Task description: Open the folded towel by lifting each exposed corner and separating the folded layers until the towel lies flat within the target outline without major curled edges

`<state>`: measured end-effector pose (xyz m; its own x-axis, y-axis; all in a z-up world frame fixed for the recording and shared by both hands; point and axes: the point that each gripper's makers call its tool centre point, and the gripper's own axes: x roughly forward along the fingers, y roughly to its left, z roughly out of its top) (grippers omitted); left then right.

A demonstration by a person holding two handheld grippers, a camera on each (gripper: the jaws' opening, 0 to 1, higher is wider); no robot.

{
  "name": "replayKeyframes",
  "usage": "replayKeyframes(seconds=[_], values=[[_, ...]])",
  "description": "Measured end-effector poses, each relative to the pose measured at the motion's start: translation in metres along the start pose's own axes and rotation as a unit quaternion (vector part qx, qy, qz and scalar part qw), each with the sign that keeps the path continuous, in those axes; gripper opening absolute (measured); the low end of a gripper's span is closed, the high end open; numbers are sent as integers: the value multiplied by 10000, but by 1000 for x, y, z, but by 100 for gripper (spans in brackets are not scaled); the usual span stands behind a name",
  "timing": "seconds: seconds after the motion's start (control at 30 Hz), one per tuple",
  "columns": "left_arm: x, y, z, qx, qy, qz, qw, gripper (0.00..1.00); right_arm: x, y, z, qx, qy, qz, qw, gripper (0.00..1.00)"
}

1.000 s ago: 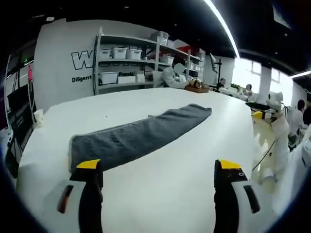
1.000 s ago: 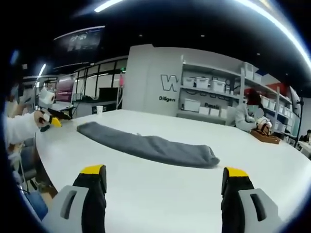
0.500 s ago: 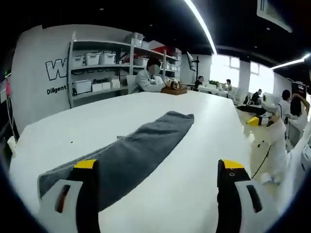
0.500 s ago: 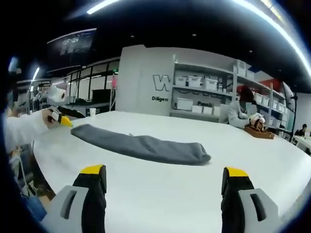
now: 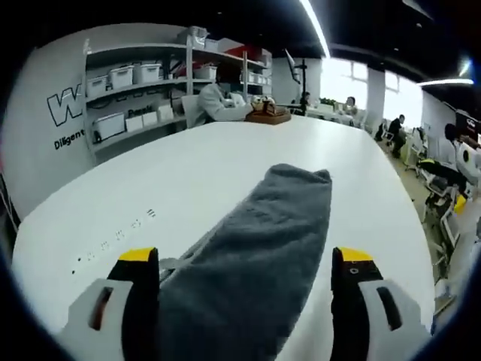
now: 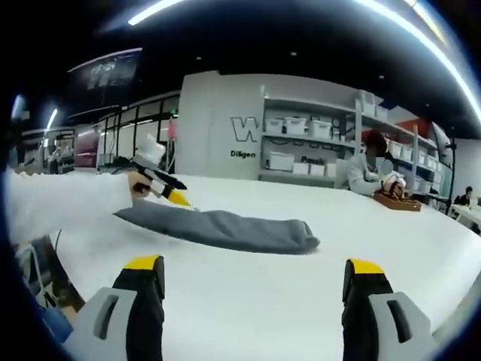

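So the grey towel [image 5: 255, 263] is folded into a long strip on the white table [image 5: 188, 165]. In the left gripper view the left gripper [image 5: 244, 259] has its jaws spread wide, straddling the near end of the strip. In the right gripper view the right gripper [image 6: 255, 265] is spread too, over bare table, with the towel [image 6: 225, 228] at 12 o'clock. Shelving with bins [image 6: 316, 147] stands behind.
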<state>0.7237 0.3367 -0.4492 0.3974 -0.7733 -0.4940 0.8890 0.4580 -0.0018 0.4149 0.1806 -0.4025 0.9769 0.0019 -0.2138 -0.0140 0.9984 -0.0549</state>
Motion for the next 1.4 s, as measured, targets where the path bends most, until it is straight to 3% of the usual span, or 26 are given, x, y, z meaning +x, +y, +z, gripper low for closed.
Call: replayKeyframes(seconds=[0.1,0.3,0.57,0.67,0.8,0.87,1.1,1.27,1.4], values=[[27,4,3,-15,30,48,10000,87,-3,-9,0,70,-37,-91,9999,99],[68,13,-8,-116,414,104,9990,79,-3,-13,-2,75,-26,-145,9999,99],[96,19,-15,-193,521,289,9980,48,3,-9,-4,63,12,-37,10000,99],[97,15,-17,16,599,167,9981,20,3,-11,-5,77,9,-82,9999,99],[92,14,-19,94,741,115,9971,9,2,-16,-5,113,-16,-179,9998,99],[87,9,-17,118,686,71,9975,7,2,-17,-5,118,-14,-200,9997,99],[60,-12,-6,889,492,81,9948,6,2,-13,-5,50,18,-196,9998,99],[45,-38,-2,1241,255,-151,9918,6,1,-11,-3,6,25,-209,9998,99],[35,-67,-10,1328,202,-493,9897,6,-1,-11,-1,-30,0,-232,9997,98]])
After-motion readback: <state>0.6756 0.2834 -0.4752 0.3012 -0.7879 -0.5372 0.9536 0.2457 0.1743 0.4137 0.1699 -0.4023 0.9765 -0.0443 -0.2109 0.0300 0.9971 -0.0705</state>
